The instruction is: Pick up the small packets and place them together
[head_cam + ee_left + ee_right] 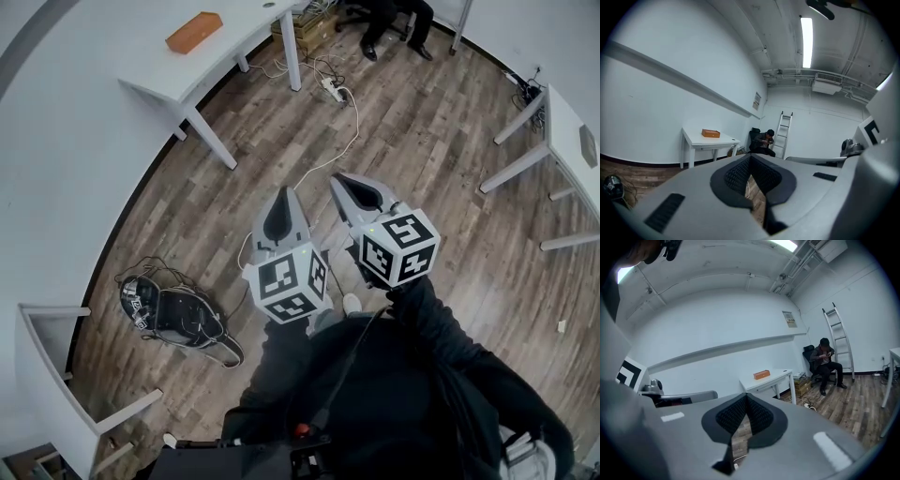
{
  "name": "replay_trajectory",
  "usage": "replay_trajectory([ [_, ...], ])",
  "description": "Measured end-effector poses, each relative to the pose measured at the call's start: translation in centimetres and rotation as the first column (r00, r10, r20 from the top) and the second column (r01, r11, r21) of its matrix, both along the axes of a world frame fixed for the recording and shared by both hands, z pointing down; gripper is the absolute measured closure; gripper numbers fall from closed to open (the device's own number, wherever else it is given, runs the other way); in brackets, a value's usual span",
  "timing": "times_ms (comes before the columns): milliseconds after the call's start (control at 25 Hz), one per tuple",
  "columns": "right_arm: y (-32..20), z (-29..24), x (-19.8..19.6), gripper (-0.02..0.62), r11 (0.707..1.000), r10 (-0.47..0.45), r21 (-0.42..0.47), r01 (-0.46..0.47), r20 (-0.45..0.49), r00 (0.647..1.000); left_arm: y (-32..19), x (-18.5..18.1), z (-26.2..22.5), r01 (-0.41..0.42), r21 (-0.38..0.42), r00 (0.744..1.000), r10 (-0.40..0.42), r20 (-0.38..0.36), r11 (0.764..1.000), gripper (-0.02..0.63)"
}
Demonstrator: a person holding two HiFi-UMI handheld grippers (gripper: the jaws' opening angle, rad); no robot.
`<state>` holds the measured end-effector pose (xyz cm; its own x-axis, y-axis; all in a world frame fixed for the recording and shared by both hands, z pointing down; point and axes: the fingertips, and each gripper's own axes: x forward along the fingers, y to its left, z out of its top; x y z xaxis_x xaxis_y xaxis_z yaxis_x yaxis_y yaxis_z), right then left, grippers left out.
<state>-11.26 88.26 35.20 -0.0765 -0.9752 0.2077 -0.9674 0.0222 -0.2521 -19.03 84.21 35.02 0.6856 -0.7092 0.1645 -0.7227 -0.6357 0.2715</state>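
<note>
The 2 grippers hang side by side above the wood floor (422,122), the left gripper (285,193) and the right gripper (340,179) each with its jaws pressed together and nothing between them. 1 flat, rectangular orange box (194,32) lies on a white table (239,23) by the wall, well apart from both.

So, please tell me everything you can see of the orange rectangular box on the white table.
The orange rectangular box is long, low and plain, with straight edges. It looks like cardboard, though that is not certain. It appears closed. It lies flat on the top of the white table, on the side nearer the wall. Only the table top touches it, and nothing rests on it. Any print on it is too small to tell.
</note>
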Motion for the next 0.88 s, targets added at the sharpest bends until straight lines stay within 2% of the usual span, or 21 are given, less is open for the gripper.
replay_trajectory([
  [120,0.0,0.0,0.2,0.594,1.0,-0.006,0.017,0.006,0.027,1.0,-0.7,-1.0,0.0,0.015,-0.023,1.0,-0.015,-0.018,1.0,0.607],
  [280,-0.3,0.7,0.7,0.594,1.0,0.014,0.002,-0.015,0.075,0.997,-1.9,-2.1,0.6,-0.014,-0.065,1.0,0.013,-0.021,0.998,0.607],
  [440,-2.7,1.5,0.1,0.594,0.999,0.042,-0.016,-0.041,0.055,0.998,-4.0,-3.0,1.8,-0.036,-0.089,0.999,0.036,-0.001,0.995,0.607],
  [640,-3.9,0.8,0.9,0.594,0.995,0.102,0.0,-0.102,-0.004,0.995,-5.2,-2.0,2.0,-0.059,-0.096,0.998,0.059,-0.008,0.994,0.607],
  [880,-7.7,1.6,4.3,0.592,0.995,0.103,0.003,-0.103,-0.001,0.995,-8.9,1.0,2.3,-0.016,-0.069,0.999,0.013,-0.034,0.998,0.607],
])
